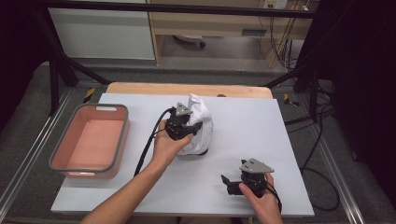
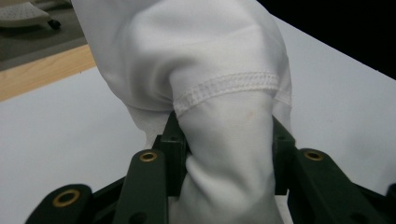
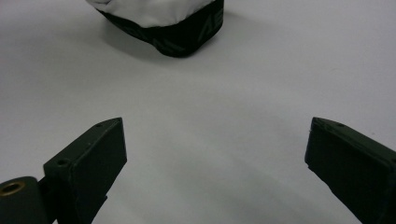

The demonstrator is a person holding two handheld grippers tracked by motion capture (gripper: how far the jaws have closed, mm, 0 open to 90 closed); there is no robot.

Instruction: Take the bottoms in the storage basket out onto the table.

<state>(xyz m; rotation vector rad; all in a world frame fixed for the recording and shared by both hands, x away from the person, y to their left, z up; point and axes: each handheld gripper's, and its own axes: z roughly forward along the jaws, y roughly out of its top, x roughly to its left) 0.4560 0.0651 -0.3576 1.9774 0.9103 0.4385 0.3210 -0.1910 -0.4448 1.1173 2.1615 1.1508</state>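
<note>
Pink bin point(image 1: 122, 135) sits empty at my left.
My left gripper point(image 1: 183, 125) clamps the white cloth point(image 1: 200, 122); right gripper point(image 1: 232, 182) gapes, holding nothing.

The cloth point(image 1: 200, 122) is plain white, with a stitched hem of white thread in the left gripper view and a black band bearing faint grey lettering along its lower edge in the right gripper view; the left gripper point(image 1: 183, 125) and the right gripper point(image 1: 229, 182) are black, with brass-coloured rings at their joints; the plate on the right gripper is grey; the table point(image 1: 247, 126) is pale grey-white, with a light wood strip at its far edge; the bin point(image 1: 122, 135) is salmon pink inside with a grey rim.
</note>
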